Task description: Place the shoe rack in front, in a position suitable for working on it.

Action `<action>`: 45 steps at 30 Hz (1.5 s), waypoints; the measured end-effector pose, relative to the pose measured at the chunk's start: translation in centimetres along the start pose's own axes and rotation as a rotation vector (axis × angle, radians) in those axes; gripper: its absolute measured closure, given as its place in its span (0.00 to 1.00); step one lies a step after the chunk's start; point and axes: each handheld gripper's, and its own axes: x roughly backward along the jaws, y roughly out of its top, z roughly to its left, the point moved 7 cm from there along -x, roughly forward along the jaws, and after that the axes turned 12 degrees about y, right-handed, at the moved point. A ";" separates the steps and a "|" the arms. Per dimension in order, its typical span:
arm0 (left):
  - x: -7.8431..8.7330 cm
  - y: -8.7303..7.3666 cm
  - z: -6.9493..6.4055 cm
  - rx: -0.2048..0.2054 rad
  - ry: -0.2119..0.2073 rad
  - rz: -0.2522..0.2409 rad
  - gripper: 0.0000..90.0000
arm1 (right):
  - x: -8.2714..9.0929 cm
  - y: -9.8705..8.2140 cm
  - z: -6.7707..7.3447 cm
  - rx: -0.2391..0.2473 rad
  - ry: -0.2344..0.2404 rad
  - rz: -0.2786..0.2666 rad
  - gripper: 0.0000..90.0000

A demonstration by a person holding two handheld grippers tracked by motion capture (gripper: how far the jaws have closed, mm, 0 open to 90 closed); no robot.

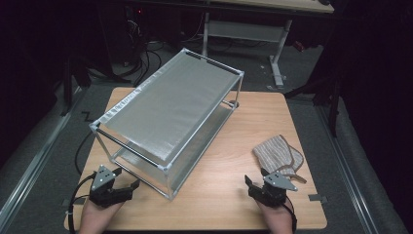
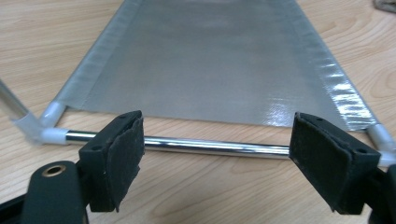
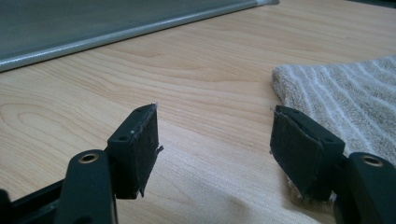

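A two-tier rack [image 1: 170, 109] of silver mesh shelves and chrome tubes stands slantwise on the wooden table [image 1: 234, 195]. My left gripper [image 1: 127, 179] rests open near the table's front left, facing the rack's near end. In the left gripper view its pads [image 2: 123, 154] frame the lower chrome bar [image 2: 210, 147] and the bottom mesh shelf [image 2: 210, 56], apart from both. My right gripper [image 1: 257, 178] is open at the front right, just short of a folded striped cloth [image 1: 278, 153]. In the right gripper view the cloth [image 3: 341, 98] lies beside the right pad [image 3: 294, 149].
A desk frame [image 1: 272, 34] and cables [image 1: 141, 53] stand on the floor beyond the table. Bare wood lies between the two grippers and to the right of the rack. The rack's lower edge [image 3: 116, 32] runs across the top of the right gripper view.
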 end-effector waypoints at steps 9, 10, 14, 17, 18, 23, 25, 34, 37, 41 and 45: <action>0.0 1.5 -1.5 0.017 -0.030 -0.002 0.23 | 0.3 0.8 0.2 0.000 0.024 -0.045 0.36; 0.3 1.9 -1.7 0.019 -0.029 -0.012 0.23 | 0.3 0.8 0.2 0.005 0.032 -0.048 0.36; 1.5 2.7 -3.2 0.058 -0.074 -0.043 0.25 | 0.2 0.3 -0.3 0.011 0.044 -0.050 0.38; 1.9 2.2 -4.9 0.020 -0.127 -0.036 0.27 | 0.8 -0.4 -0.7 0.022 0.032 -0.020 0.38; 2.1 1.9 -5.5 -0.002 -0.142 -0.035 0.27 | 1.1 -0.5 -0.9 0.044 0.018 -0.017 0.38; 2.9 1.5 -8.3 -0.076 -0.191 -0.033 0.27 | 2.6 -0.5 -1.7 0.018 -0.032 -0.039 0.38; 2.9 1.8 -9.4 -0.090 -0.212 -0.027 0.28 | 2.7 -0.6 -1.4 0.013 -0.036 -0.035 0.38; 1.3 4.1 -12.9 -0.097 -0.238 -0.074 0.60 | 2.3 -1.3 -1.7 0.019 -0.028 -0.007 0.40; 1.6 4.3 -13.3 -0.107 -0.204 -0.109 0.79 | 2.5 -1.6 -1.6 0.020 -0.015 -0.004 0.40; 2.2 3.9 -13.3 -0.131 -0.184 -0.125 0.89 | 3.0 -1.2 -1.3 0.040 -0.013 -0.021 0.40; 2.7 3.7 -13.5 -0.150 -0.213 -0.112 0.90 | 3.0 -1.0 -1.0 0.039 -0.006 -0.029 0.40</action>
